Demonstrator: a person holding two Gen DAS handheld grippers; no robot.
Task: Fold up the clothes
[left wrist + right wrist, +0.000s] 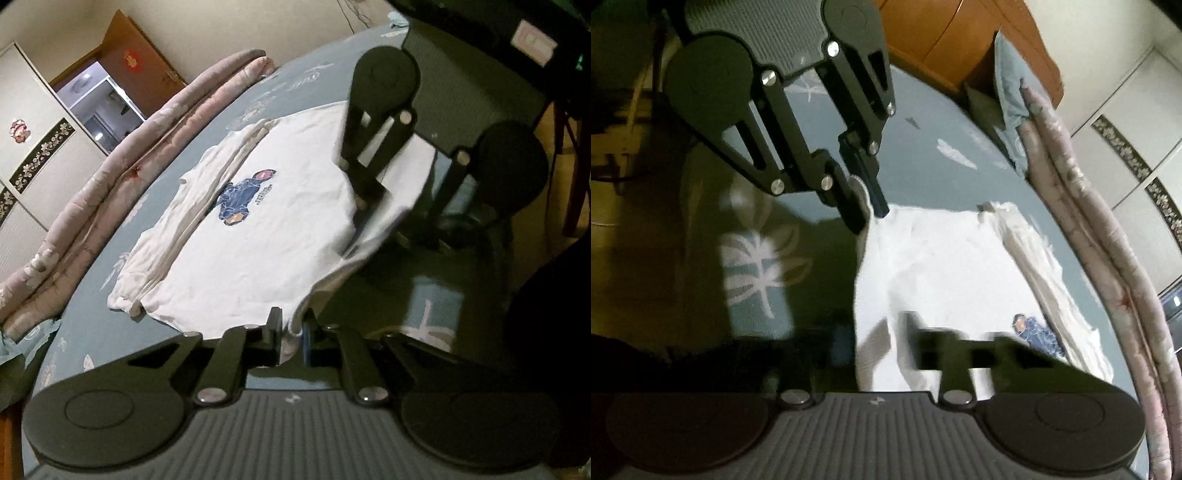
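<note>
Folded pink quilt (92,192) seen along far edge of bed (110,332), soft, padded, floral. White T-shirt (258,240) spread flat on blue leaf-printed sheet, thin cotton, lightly creased, blue cartoon print (242,197) at chest, far side folded over in long ridge. Left tool (291,332) clenched on shirt's near corner, fabric pinched between black fingers. Right tool (373,206) clamped on neighbouring corner along same near edge, cloth lifted slightly there; motion blur noted. Tools black, matte, linkage arms with silver rivets.
</note>
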